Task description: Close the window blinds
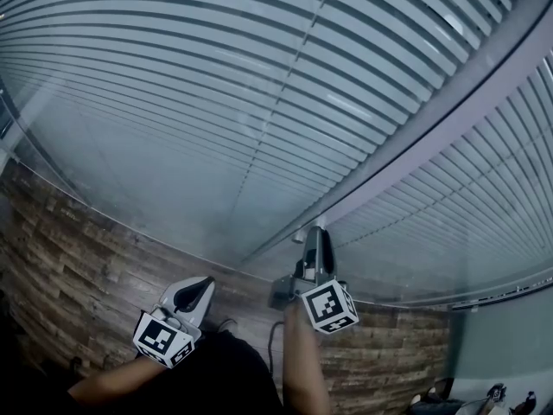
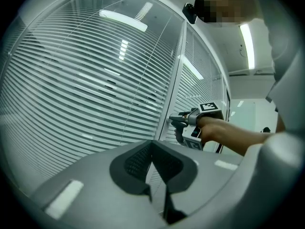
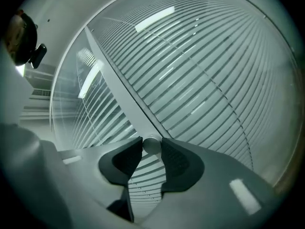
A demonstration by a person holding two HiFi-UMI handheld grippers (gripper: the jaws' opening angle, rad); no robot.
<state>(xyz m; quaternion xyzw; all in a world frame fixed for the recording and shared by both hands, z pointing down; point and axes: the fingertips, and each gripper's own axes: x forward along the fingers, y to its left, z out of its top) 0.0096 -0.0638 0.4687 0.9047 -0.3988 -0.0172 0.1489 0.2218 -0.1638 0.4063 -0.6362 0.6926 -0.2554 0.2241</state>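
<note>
Pointing level, right gripper [image 1: 317, 230] clasps round knob [image 3: 151, 145].

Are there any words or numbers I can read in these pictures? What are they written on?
No word, number or brand can be read in any view.
On the left gripper's cube: only a black-and-white pattern of squares, no letters.
On the right gripper's cube: the same kind of pattern, no letters.
On the knob: plain, no print.
</note>
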